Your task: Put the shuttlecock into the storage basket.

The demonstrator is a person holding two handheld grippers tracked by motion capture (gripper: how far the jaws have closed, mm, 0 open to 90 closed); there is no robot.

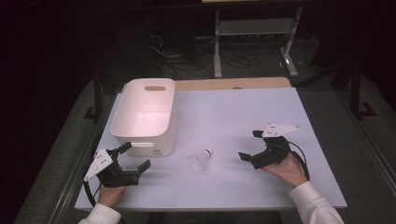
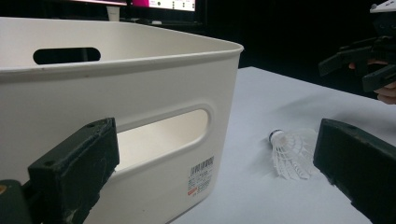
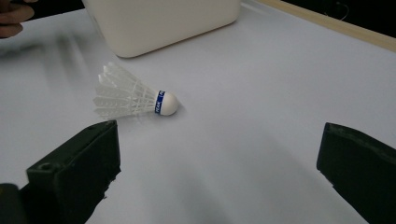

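Note:
A white feather shuttlecock [image 1: 201, 159] [image 2: 290, 152] [image 3: 133, 97] with a blue band at its cork lies on its side on the pale table [image 1: 243, 107], just right of a white plastic bin [image 1: 145, 114] [image 2: 116, 84] [image 3: 163, 21]. My left gripper [image 1: 135, 156] [image 2: 210, 177] is open near the bin's front corner, left of the shuttlecock. My right gripper [image 1: 250, 145] [image 3: 219, 172] is open to the right of the shuttlecock, jaws pointing toward it, nothing between them.
The bin stands at the table's back left and looks empty, with handle slots [image 1: 155, 87] in its walls. A wooden strip [image 1: 233, 83] runs along the far table edge. Cables and a metal stand [image 1: 252, 37] lie on the floor beyond.

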